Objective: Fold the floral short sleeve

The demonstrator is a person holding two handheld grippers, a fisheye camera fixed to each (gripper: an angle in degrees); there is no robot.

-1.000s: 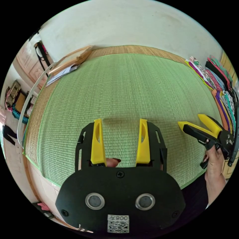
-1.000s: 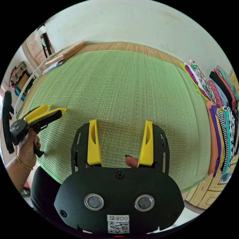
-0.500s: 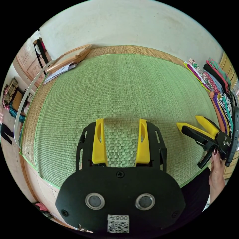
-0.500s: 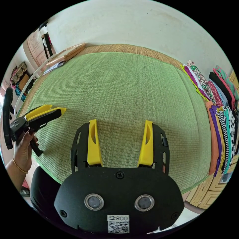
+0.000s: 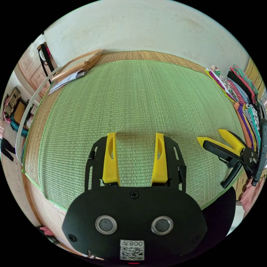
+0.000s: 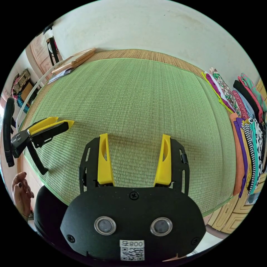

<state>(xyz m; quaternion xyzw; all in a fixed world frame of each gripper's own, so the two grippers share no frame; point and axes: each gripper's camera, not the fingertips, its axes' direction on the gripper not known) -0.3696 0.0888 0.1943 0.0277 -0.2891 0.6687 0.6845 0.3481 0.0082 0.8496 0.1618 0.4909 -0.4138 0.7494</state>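
**Both grippers set down on the mat, jaws apart**

Left gripper (image 5: 135, 137): jaws spread wide, nothing between them, lying low over the green woven mat (image 5: 144, 94). Right gripper (image 6: 135, 139): same state, jaws wide and holding nothing, over the same mat. In the left gripper view the right gripper appears at the right edge of the frame, resting on the mat with no hand on it; a hand (image 5: 249, 192) sits just below it, apart from its handle. In the right gripper view a hand (image 6: 20, 192) shows at lower left, apart from the left gripper lying above it.

A row of folded clothes (image 6: 247, 122) runs along the mat's right edge (a floral piece (image 6: 222, 83) lies near the upper end; whether it is the short sleeve I cannot tell). A wooden frame (image 5: 78, 64) lies at upper left.
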